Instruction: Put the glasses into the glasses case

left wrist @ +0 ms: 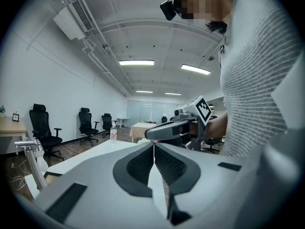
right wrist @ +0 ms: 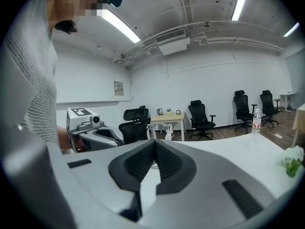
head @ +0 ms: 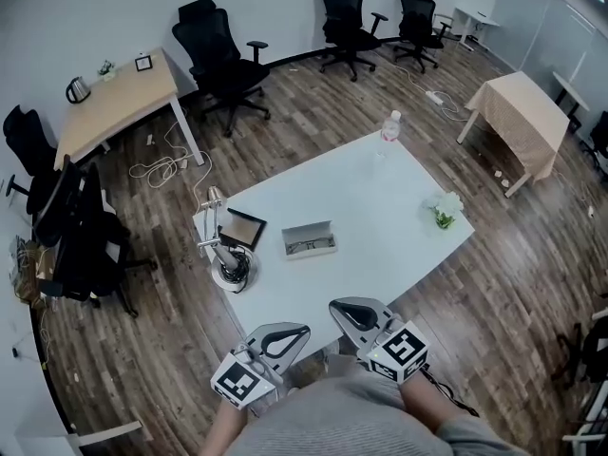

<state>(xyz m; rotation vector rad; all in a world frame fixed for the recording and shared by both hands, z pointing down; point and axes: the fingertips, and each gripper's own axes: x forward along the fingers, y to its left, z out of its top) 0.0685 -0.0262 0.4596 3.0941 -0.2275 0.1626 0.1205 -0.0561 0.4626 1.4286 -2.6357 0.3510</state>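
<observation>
An open grey case (head: 310, 238) lies near the middle of the white table (head: 380, 188) in the head view. Something small and dark lies inside it, too small to tell whether it is the glasses. Both grippers are held close to the person's body at the table's near edge, well short of the case. My left gripper (head: 302, 331) (left wrist: 154, 144) is shut with nothing between its jaws. My right gripper (head: 334, 306) (right wrist: 154, 141) is shut and empty too. Each gripper shows in the other's view, side by side.
A desk lamp (head: 223, 245) and a dark square object (head: 243, 228) stand at the table's left end. A water bottle (head: 389, 126) is at the far edge, a small plant (head: 443, 209) at the right. Office chairs (head: 223, 65) and a wooden desk (head: 119, 103) stand beyond.
</observation>
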